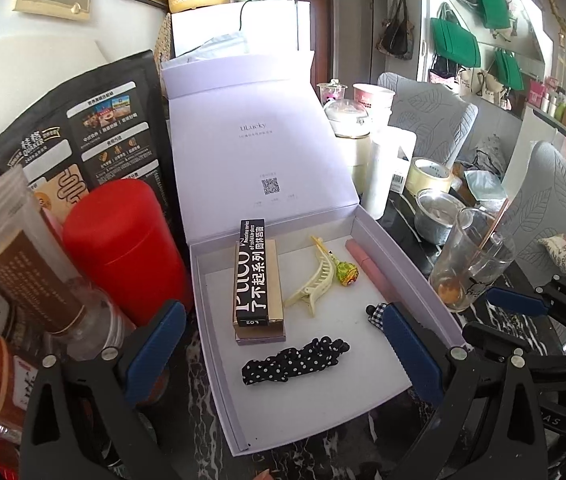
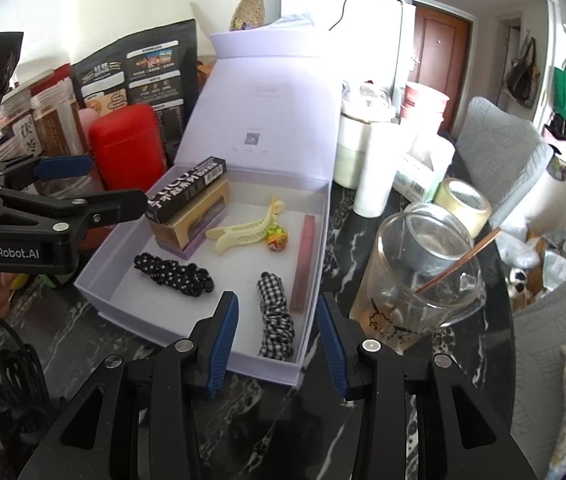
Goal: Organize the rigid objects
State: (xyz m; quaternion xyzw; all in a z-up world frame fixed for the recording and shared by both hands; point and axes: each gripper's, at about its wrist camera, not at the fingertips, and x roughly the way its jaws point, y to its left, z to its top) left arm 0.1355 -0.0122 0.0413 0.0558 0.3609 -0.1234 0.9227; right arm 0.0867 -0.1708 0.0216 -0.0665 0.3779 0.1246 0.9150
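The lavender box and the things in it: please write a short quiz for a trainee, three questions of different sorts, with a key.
1. True or false: the black carton lies on top of a gold box.
2. Which thing lies along the right wall of the lavender box, seen from the right wrist view?
A. the dotted scrunchie
B. the pink stick
C. the hair clip
3. Fill in: the fingers of the right gripper hold ____.

Key: 1 true; 2 B; 3 nothing. The checked scrunchie lies in the box below, apart from them.
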